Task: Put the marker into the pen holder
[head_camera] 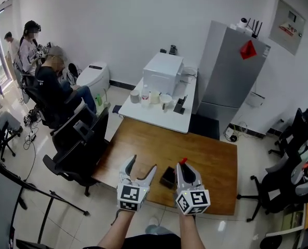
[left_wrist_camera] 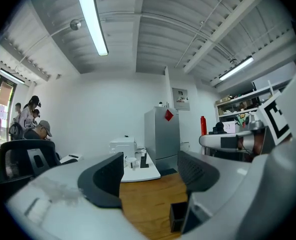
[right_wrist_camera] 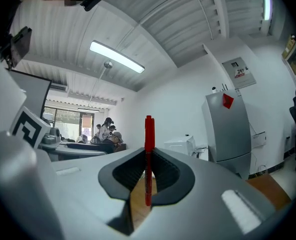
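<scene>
My right gripper (head_camera: 184, 166) is shut on a red marker (right_wrist_camera: 148, 159), which stands upright between the pads; its red tip (head_camera: 183, 161) shows above the jaws in the head view. The black pen holder (head_camera: 168, 177) stands on the brown wooden table (head_camera: 211, 160), just left of the right gripper and between both grippers. My left gripper (head_camera: 142, 170) is open with nothing between its fingers. In the left gripper view the pen holder (left_wrist_camera: 176, 216) sits low, at the right finger's base, with the left gripper (left_wrist_camera: 150, 171) raised over the table.
A white table (head_camera: 148, 115) with a white box (head_camera: 163, 72), bottles and cups stands behind the wooden table. A grey cabinet (head_camera: 231, 71) is at the back right. Black office chairs (head_camera: 76, 144) stand left and right. Several people sit at the far left.
</scene>
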Available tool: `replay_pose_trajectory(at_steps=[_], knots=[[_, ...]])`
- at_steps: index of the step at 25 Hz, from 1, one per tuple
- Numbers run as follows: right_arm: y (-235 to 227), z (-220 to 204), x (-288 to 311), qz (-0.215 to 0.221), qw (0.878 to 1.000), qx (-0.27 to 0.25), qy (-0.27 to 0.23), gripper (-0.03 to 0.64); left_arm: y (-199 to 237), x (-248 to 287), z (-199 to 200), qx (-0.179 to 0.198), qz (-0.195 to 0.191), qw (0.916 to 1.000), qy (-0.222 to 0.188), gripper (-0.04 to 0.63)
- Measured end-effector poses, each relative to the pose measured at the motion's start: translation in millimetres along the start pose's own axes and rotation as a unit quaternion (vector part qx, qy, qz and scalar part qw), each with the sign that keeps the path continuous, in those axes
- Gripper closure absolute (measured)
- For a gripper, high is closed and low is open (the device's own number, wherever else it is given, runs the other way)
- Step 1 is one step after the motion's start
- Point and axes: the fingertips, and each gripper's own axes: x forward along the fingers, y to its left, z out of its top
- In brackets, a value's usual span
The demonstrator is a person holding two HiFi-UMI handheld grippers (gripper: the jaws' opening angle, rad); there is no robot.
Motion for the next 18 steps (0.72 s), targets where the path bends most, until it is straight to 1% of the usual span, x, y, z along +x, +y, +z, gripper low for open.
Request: replay_pose_trajectory(at_steps=[4, 7, 10, 12, 15, 18], knots=[[-31, 3, 31, 0.002, 1.0, 0.025, -0.004, 0.577, 5, 38, 4, -0.002, 0.005, 1.0, -0.003, 0.256], [-50, -2, 48, 0.0, 0.999, 0.036, -0.003, 0.577, 9, 61, -3, -0.009, 0.008, 0.9999, 0.001, 0.27], [-65, -18, 50, -0.011, 0.999, 0.042, 0.02, 0.577, 8, 75, -15, -0.017, -0.002, 0.9996, 0.021, 0.27], [-74, -22, 52, -0.021, 0.998, 0.055, 0.027, 0.577, 14, 84, -12, -0.017, -0.007, 0.9996, 0.024, 0.27], [-86, -17, 60, -0.03, 0.997, 0.07, 0.018, 0.577, 16, 98, -3, -0.015, -0.019, 0.9995, 0.018, 0.27], [-94, -18, 60, -0.045, 0.996, 0.07, 0.01, 0.577, 8, 108, 2, -0.007, -0.043, 0.999, 0.013, 0.27]])
